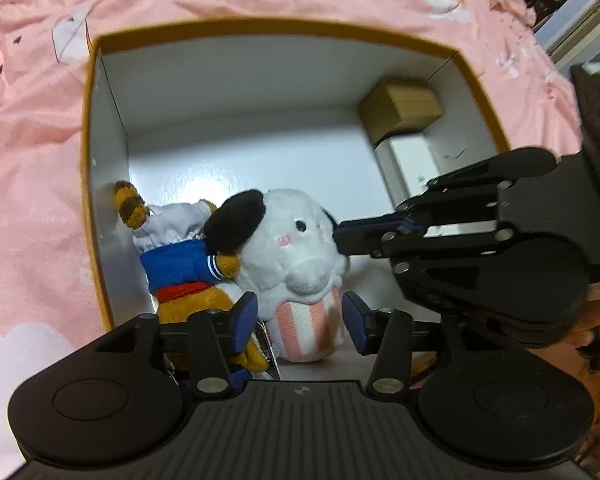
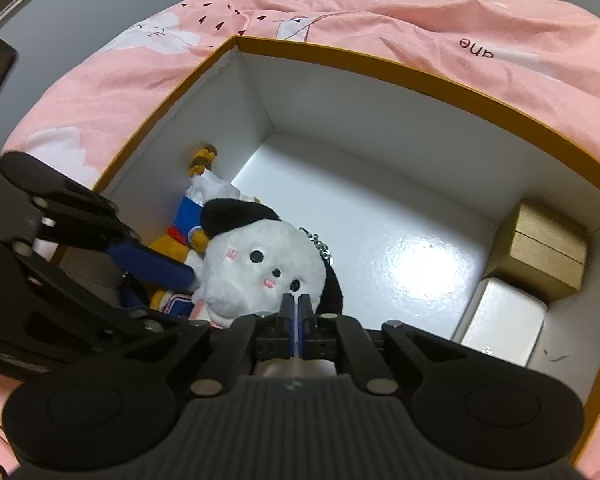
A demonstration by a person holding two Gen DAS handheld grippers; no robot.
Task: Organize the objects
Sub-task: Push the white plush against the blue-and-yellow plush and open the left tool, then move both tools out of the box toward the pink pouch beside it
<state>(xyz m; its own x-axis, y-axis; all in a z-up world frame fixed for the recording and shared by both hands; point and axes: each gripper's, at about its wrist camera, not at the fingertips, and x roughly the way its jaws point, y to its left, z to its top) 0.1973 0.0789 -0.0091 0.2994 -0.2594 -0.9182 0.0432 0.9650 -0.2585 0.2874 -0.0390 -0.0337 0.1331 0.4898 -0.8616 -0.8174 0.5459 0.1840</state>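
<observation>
Straddling the fluffy white plush (image 1: 300,248) in the glossy-floored cardboard box (image 1: 236,80), my left claw (image 1: 300,322) gapes beside the orange plush (image 1: 196,276). Right-wrist view: my right claw (image 2: 299,304) pinched together against white fur.

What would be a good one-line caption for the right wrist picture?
Shut right gripper touching a white plush dog beside a tiger plush in an orange-rimmed box.

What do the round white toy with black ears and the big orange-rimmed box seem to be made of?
Round white toy with black ears: probably plush fabric, with a fuzzy, matte pile. Big orange-rimmed box: likely coated cardboard, with thin folded walls and a glossy white floor that reflects light.
</observation>
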